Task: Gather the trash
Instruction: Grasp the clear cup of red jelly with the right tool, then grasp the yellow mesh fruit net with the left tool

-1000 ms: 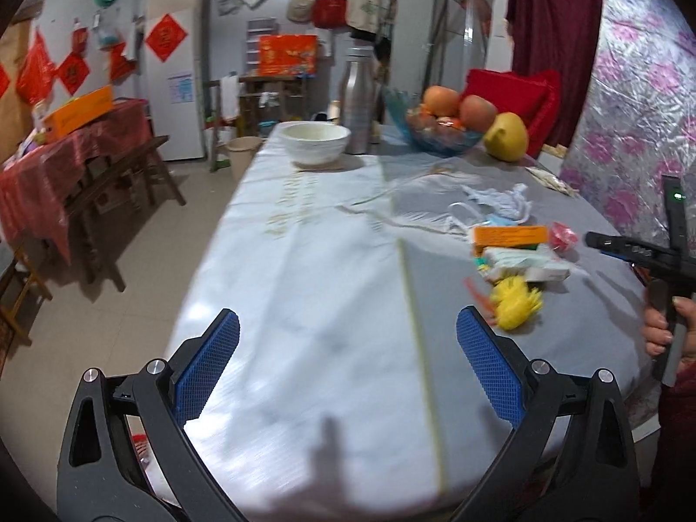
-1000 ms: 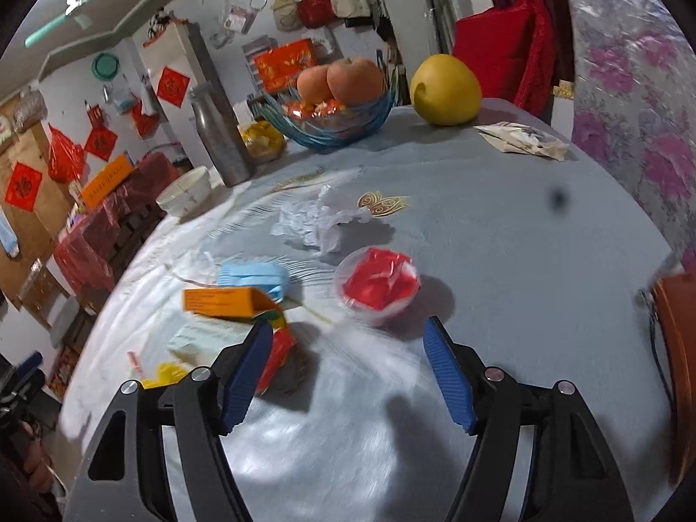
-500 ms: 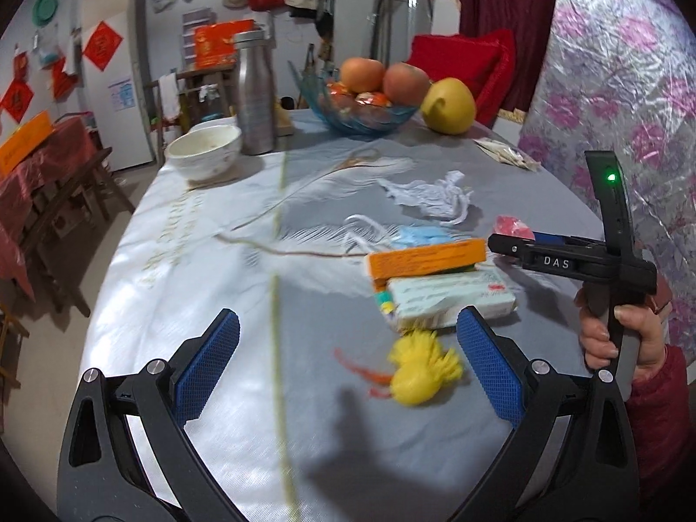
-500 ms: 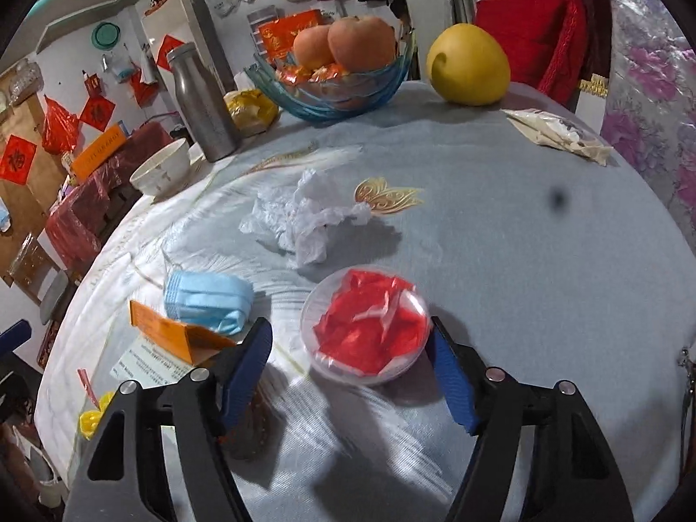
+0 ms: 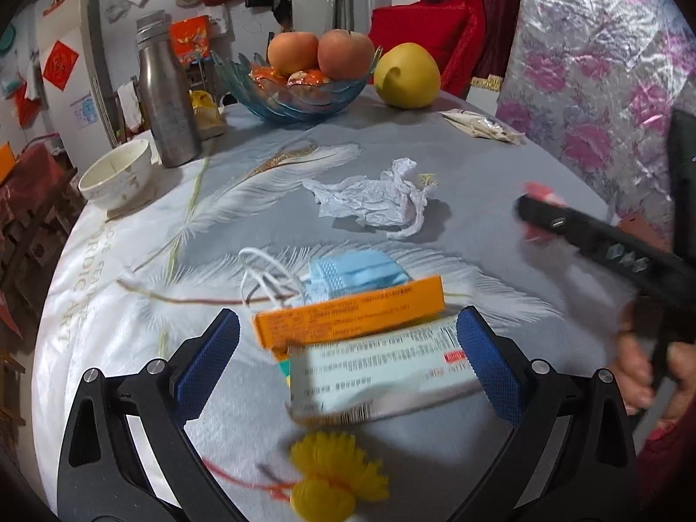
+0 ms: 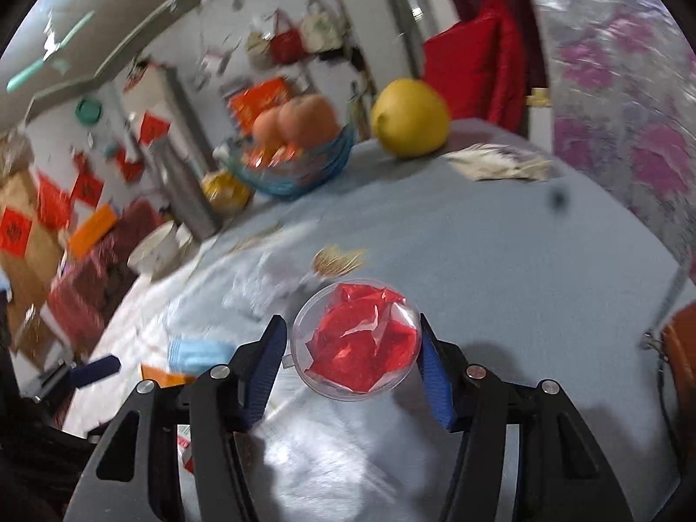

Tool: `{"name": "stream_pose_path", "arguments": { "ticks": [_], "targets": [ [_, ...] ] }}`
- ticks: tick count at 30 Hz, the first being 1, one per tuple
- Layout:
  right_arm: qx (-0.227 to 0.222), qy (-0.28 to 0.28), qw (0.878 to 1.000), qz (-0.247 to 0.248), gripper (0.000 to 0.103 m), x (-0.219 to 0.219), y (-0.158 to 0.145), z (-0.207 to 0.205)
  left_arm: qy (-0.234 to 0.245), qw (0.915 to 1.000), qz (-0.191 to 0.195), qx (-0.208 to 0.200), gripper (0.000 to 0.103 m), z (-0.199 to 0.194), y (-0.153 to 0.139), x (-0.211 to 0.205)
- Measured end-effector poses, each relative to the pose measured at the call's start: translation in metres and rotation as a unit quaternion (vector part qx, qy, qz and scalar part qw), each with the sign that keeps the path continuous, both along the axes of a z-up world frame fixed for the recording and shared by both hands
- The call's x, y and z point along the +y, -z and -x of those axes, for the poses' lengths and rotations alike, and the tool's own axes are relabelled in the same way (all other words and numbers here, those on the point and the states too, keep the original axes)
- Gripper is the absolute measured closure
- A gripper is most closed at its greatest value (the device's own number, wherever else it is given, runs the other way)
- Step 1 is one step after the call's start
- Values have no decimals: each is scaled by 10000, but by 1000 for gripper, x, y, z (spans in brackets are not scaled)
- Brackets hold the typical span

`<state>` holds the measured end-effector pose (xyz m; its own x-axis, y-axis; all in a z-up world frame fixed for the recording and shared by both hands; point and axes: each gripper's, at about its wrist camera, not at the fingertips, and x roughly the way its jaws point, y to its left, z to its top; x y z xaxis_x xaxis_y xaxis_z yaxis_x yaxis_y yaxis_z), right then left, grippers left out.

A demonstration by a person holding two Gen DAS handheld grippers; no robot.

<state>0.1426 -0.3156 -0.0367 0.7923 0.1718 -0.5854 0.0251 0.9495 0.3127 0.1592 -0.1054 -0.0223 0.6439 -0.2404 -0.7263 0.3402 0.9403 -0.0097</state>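
Trash lies on a grey-blue tablecloth. In the left wrist view my left gripper (image 5: 348,361) is open, its pads on either side of a pale green box (image 5: 374,374) and an orange box (image 5: 348,317). A blue face mask (image 5: 352,274), crumpled white paper (image 5: 374,202) and a yellow tassel (image 5: 335,483) lie nearby. In the right wrist view my right gripper (image 6: 352,361) is closed around a clear round container holding red foil (image 6: 356,343), both pads touching its sides. It also shows from the side in the left wrist view (image 5: 565,226).
A blue glass fruit bowl (image 5: 300,87), a yellow pomelo (image 5: 406,76), a steel bottle (image 5: 167,95), a white bowl (image 5: 117,174) and a flat packet (image 5: 480,126) stand at the table's far side. A floral sheet hangs at the right.
My left gripper moved forward over the boxes. My right gripper closed in on the red-foil container, and its view tilted and blurred.
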Motion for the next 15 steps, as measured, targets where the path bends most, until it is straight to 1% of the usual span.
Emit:
{"name": "stream_pose_path", "arguments": {
  "ticks": [3,7,10,12,13,15],
  "targets": [
    [97,70,9999,-125,44,-6,4,-3,42,9999,-85,-52,7,-7,3,-8],
    [132,-5,9999,-81,44,-3,4,-5,213,9996,-167,51,7,-14,11,-19],
    [142,-29,9998,-135,44,-5,4,-3,104,9991,-404,81,7,-17,20,-22],
    [150,-38,9997,-183,44,-7,5,-3,-6,9992,-378,118,7,-14,21,-12],
    [149,-49,9997,-205,44,-7,5,-3,-108,9992,-308,211,7,-10,19,-2],
    [161,-61,9997,-198,44,-7,5,-3,-153,9996,13,245,7,2,12,15]
  ]
}}
